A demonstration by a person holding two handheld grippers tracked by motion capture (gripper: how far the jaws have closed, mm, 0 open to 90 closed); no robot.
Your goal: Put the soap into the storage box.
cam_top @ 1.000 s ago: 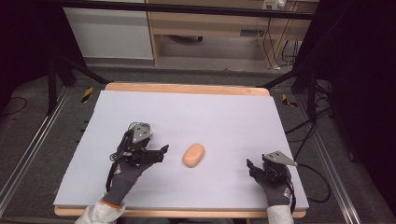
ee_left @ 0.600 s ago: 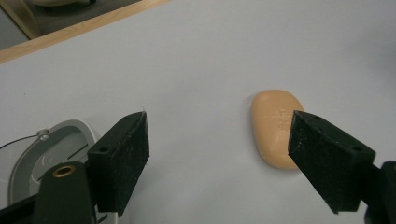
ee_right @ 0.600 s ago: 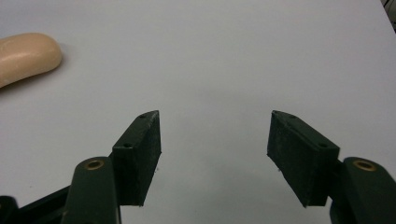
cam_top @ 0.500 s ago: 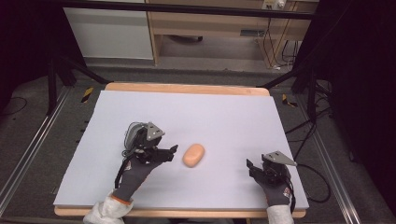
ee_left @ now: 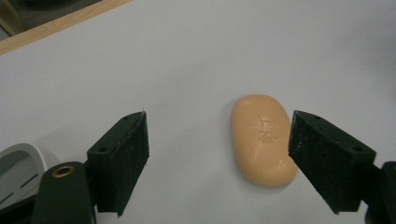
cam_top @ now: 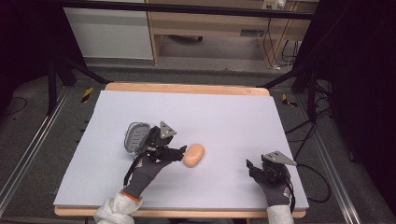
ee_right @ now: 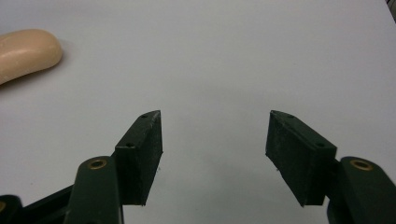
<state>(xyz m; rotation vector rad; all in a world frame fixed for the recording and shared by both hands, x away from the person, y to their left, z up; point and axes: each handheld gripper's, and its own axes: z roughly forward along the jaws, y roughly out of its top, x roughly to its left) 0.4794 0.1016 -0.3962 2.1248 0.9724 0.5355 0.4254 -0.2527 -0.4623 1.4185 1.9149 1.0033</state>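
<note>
On the desk, a grey soap dish is seen at far left. Beside it, the left hand-held gripper is held apart around the soap, not yet clamped; closing is judged next. A faint stamp cannot be read. The right hand-held gripper is held apart, empty.

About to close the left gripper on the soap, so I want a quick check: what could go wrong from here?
1. The soap bar sits off-centre, near one jaw of the open left gripper; closing may push it sideways across the table rather than pinch it.
2. The bar is rounded and smooth, so it may squirt out.
3. The grey soap dish lies close behind the gripper; pulling back could knock it.
</note>
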